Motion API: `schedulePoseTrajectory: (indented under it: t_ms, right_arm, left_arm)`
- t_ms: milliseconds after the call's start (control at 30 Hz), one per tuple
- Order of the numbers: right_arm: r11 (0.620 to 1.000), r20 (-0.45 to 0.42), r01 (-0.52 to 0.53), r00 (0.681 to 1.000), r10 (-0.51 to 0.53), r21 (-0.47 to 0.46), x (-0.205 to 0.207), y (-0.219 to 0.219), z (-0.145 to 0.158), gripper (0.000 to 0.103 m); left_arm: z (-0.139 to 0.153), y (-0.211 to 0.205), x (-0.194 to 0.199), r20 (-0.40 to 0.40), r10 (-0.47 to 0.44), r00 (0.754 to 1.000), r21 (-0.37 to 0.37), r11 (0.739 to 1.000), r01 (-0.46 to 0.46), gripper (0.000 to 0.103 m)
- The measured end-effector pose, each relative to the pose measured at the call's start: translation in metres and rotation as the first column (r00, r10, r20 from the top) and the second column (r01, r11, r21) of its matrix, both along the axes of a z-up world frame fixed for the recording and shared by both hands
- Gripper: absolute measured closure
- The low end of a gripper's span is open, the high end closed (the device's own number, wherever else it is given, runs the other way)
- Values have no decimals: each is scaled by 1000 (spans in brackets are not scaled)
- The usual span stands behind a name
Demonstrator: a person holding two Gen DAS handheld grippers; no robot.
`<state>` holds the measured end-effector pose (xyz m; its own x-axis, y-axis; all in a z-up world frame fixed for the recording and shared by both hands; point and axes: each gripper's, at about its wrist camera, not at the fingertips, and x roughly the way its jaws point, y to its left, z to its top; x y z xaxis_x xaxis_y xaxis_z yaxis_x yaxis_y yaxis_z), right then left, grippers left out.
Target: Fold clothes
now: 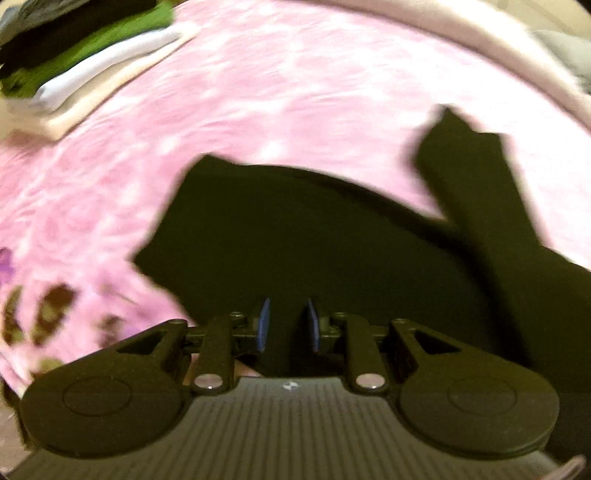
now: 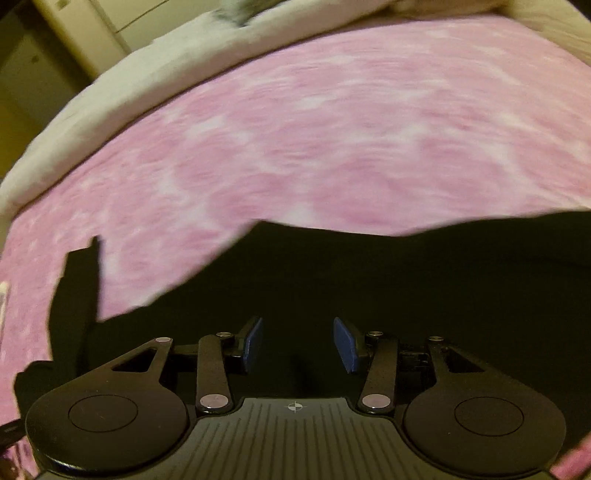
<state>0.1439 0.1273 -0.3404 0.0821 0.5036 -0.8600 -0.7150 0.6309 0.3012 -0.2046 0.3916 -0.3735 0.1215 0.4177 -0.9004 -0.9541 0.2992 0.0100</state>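
Both the left gripper (image 1: 287, 325) and the right gripper (image 2: 298, 345) are hovering, jaws parted and empty, over the dark fabric garment (image 1: 314, 240) lying on the pink mottled bedspread (image 1: 277, 92).

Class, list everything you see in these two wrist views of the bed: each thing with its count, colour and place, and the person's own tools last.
Dark garment: one, very dark, blackish, spread flat on the blanket, one sleeve sticking up at the right in the left wrist view.
Blanket: one, pink mottled with white, covering the bed under the garment.
Stack of folded clothes: one pile, black, green, white and cream layers, far left on the blanket.
Pale bedding: cream-grey, along the blanket's far edge.
Cabinet: cream, beyond the bed, top left in the right wrist view.
Left tongs: black with blue pads, open, over the garment.
Right tongs: same colours, open wider, over the garment.
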Motion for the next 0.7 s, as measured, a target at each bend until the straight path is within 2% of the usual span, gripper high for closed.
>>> schedulePoseTrajectory:
  t_ms: [100, 167, 233, 333, 400, 433, 533, 567, 600, 667, 700]
  right_arm:
    - [998, -64, -40, 997, 43, 42, -18, 44, -10, 56]
    - [998, -179, -35, 983, 45, 59, -27, 73, -28, 56]
    - [997, -297, -23, 954, 43, 72, -35, 102, -47, 56]
    - [996, -471, 21, 882, 24, 89, -47, 141, -75, 56]
    - [989, -630, 116, 776, -32, 92, -53, 159, -102, 56]
    - [986, -658, 146, 751, -55, 84, -57, 166, -110, 56]
    - [975, -693, 215, 711, -121, 50, -72, 185, -127, 57]
    - [978, -670, 200, 735, -104, 67, -76, 191, -123, 76]
    - [981, -635, 172, 768, -76, 91, -81, 197, -117, 101]
    - [979, -462, 16, 883, 82, 205, -105, 207, -83, 102]
    - [965, -355, -76, 920, 165, 252, -119, 212, -65, 102]
  left_arm:
    - [12, 33, -23, 25, 61, 998, 4, 998, -62, 85]
    - [19, 52, -35, 26, 77, 997, -15, 997, -77, 85]
    - [21, 65, -45, 62, 89, 994, -61, 994, -85, 85]
    - [19, 77, -60, 110, 108, 988, -186, 979, -86, 85]
    - [16, 77, -66, 129, 115, 985, -214, 973, -85, 85]
    - [15, 76, -69, 138, 118, 983, -226, 970, -85, 85]
    - [11, 76, -78, 166, 128, 978, -261, 962, -82, 85]
    - [10, 77, -81, 176, 134, 975, -268, 960, -84, 85]
    - [9, 78, -84, 187, 141, 972, -274, 958, -86, 85]
    - [12, 84, -93, 206, 164, 965, -275, 956, -104, 85]
    - [14, 87, -98, 212, 177, 961, -271, 956, -117, 85]
